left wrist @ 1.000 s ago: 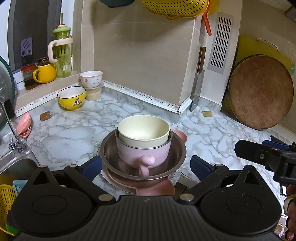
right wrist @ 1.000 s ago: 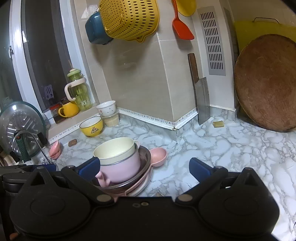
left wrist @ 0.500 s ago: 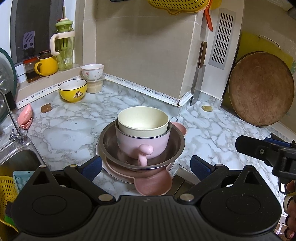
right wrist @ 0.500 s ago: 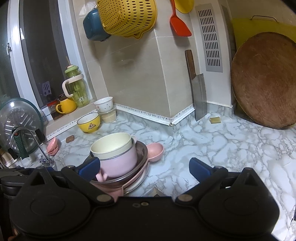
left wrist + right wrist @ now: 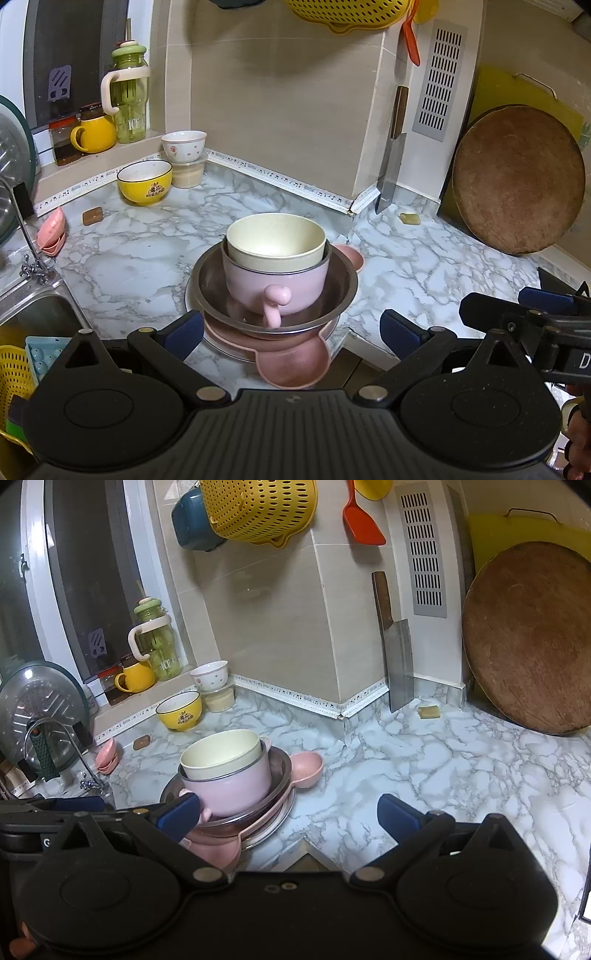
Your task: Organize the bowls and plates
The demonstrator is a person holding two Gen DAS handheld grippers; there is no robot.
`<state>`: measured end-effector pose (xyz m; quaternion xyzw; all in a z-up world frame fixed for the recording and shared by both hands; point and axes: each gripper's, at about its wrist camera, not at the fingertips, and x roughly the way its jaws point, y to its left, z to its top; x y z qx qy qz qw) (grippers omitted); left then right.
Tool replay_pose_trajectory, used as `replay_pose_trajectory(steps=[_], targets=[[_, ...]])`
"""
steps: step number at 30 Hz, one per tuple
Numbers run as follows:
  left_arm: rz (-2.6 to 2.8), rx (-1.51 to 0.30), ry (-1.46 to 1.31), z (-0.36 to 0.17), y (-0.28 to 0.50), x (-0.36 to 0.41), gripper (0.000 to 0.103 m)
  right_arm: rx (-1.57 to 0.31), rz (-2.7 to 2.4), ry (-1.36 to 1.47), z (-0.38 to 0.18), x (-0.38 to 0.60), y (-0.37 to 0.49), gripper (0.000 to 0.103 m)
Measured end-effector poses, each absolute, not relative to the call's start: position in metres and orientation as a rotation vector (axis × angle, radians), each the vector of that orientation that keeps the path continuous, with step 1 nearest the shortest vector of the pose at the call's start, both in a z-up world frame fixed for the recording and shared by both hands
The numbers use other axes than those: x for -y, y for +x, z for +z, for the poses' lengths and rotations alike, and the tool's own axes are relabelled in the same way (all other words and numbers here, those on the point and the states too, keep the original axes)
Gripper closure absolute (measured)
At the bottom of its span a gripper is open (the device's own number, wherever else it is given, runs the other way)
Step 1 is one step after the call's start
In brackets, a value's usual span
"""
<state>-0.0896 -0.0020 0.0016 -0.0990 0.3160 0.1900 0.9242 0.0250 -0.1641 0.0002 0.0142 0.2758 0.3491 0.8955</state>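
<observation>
A stack stands at the counter's front corner: a cream bowl [image 5: 275,240] inside a pink handled bowl [image 5: 277,284], inside a steel bowl [image 5: 340,291], on a pink eared plate [image 5: 295,363]. The stack also shows in the right wrist view, with the cream bowl [image 5: 221,753] on top. My left gripper [image 5: 291,328] is open and empty, just in front of the stack. My right gripper [image 5: 288,812] is open and empty, to the right of the stack. A yellow bowl [image 5: 144,182] and a white flowered bowl [image 5: 184,141] stand at the back left.
A sink [image 5: 29,314] with a tap lies at the left. A cleaver [image 5: 393,162] leans on the wall corner. A round wooden board [image 5: 517,181] leans at the right. A green bottle [image 5: 127,99] and a yellow mug [image 5: 94,133] stand on the ledge. A small pink dish [image 5: 51,234] lies near the tap.
Both grippers have drawn back and up a little from the stack, so more of the pink plate shows in front. The stack has not moved.
</observation>
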Motion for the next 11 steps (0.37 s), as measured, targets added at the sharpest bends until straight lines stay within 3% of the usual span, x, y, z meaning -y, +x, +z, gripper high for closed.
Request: replay_pose_trajectory(steps=[11], targets=[[0.371,-0.645,-0.191,0.0014,-0.0879,0.0111,0.001,-0.567,0.731,0.034,0.0009,0.1721,0.0235,0.001]])
